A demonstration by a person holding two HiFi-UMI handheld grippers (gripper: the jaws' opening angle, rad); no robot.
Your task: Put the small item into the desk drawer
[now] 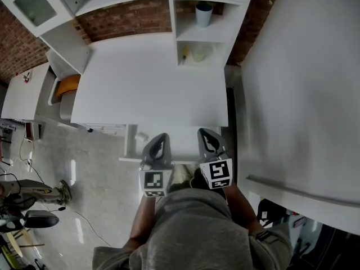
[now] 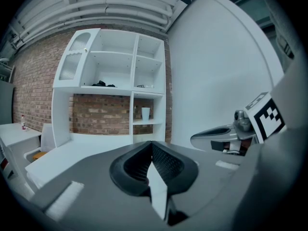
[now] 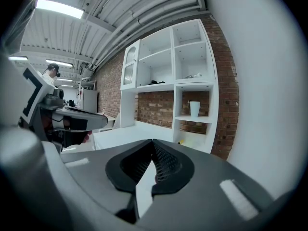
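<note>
Left hand-held gripper (image 1: 161,137), right hand-held gripper (image 1: 205,133), jaws together, pointing at desk (image 1: 152,83)

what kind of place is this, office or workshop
Probably a study corner set up inside a loft or workshop space: a white desk against a brick wall, a white shelf unit holding a cup, bare ceiling pipes overhead.

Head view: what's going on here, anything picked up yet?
A person stands at the white desk with a gripper in each hand, both held low and close to the body. The left gripper and the right gripper are both shut with nothing between the jaws, so nothing has been picked up yet. The only small things in sight are a pale cup on the shelf unit and a yellowish item in the cubby below it. I can't tell whether the drawer is open.
</note>
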